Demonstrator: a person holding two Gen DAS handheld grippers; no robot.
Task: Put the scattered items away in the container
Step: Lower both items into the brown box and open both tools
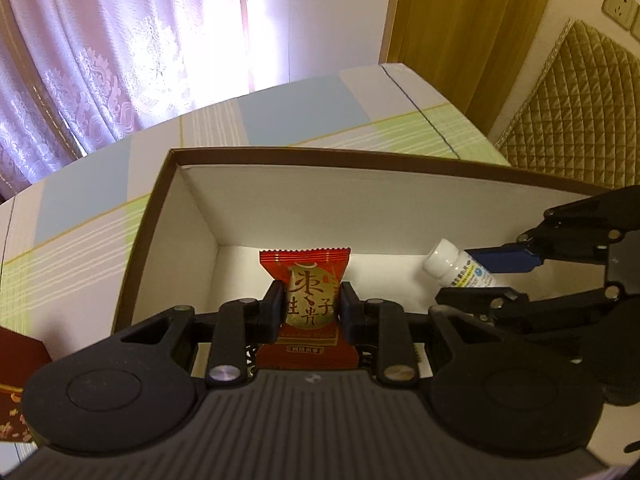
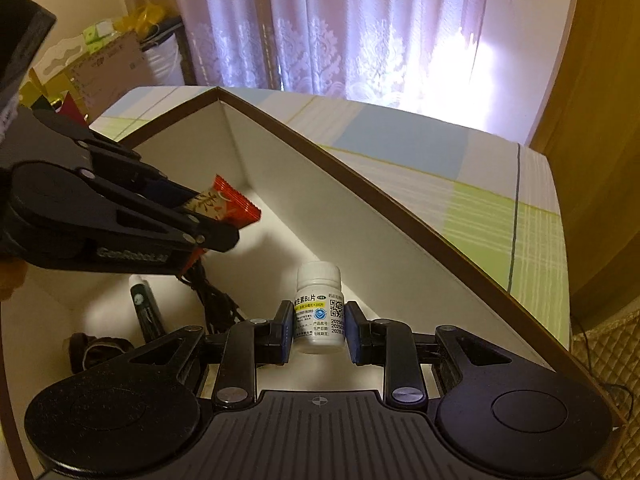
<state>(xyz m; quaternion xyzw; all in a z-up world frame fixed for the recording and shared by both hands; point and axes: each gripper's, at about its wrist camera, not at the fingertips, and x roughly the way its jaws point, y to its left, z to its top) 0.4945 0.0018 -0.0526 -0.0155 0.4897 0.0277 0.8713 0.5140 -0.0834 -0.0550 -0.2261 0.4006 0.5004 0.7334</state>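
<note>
A brown-rimmed cardboard box with white inner walls stands open on a plaid cloth. My left gripper is shut on a red snack packet with gold print and holds it over the box's inside. From the right, my right gripper reaches in, shut on a small white pill bottle that is tilted. In the right wrist view the pill bottle sits between the blue pads of the right gripper. The left gripper holds the packet above the box floor.
On the box floor lie a dark tube, a tangled dark cable and a brown item. A dark red box sits outside at the left. Curtains, a quilted headboard and stacked cartons surround the cloth.
</note>
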